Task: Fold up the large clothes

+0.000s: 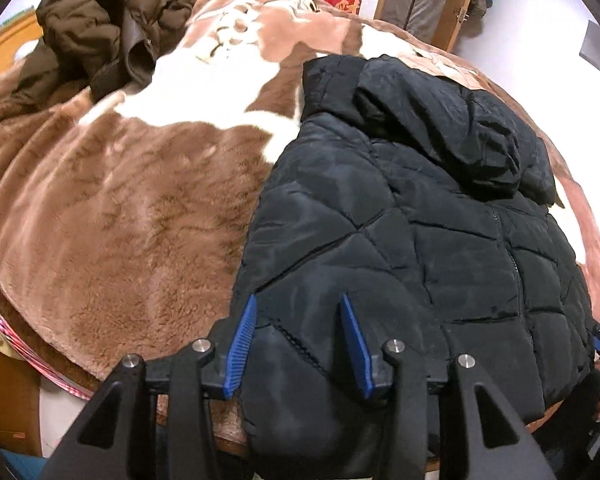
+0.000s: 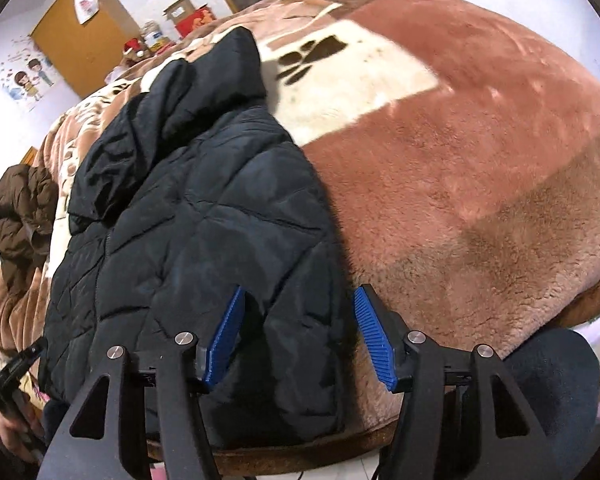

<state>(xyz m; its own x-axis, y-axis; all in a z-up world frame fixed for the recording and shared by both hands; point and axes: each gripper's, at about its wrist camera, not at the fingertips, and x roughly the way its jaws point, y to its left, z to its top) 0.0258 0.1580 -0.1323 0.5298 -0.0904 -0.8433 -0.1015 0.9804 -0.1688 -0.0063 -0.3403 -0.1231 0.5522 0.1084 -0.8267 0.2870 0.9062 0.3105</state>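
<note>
Each gripper (image 1: 298,312) has black angular arms, silver round screws and blue ribbed fingers (image 2: 370,320).

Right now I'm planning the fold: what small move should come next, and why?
Probably close both tongs on the hem. The black jacket lies flat on the blanket, its sides look folded in, and the left tongs and right tongs stand open over its near edge, gripping nothing.

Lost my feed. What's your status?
Both grippers open, left, right, over black jacket hem. Jacket flat on bed, unfolded. Brown coat clear.
</note>
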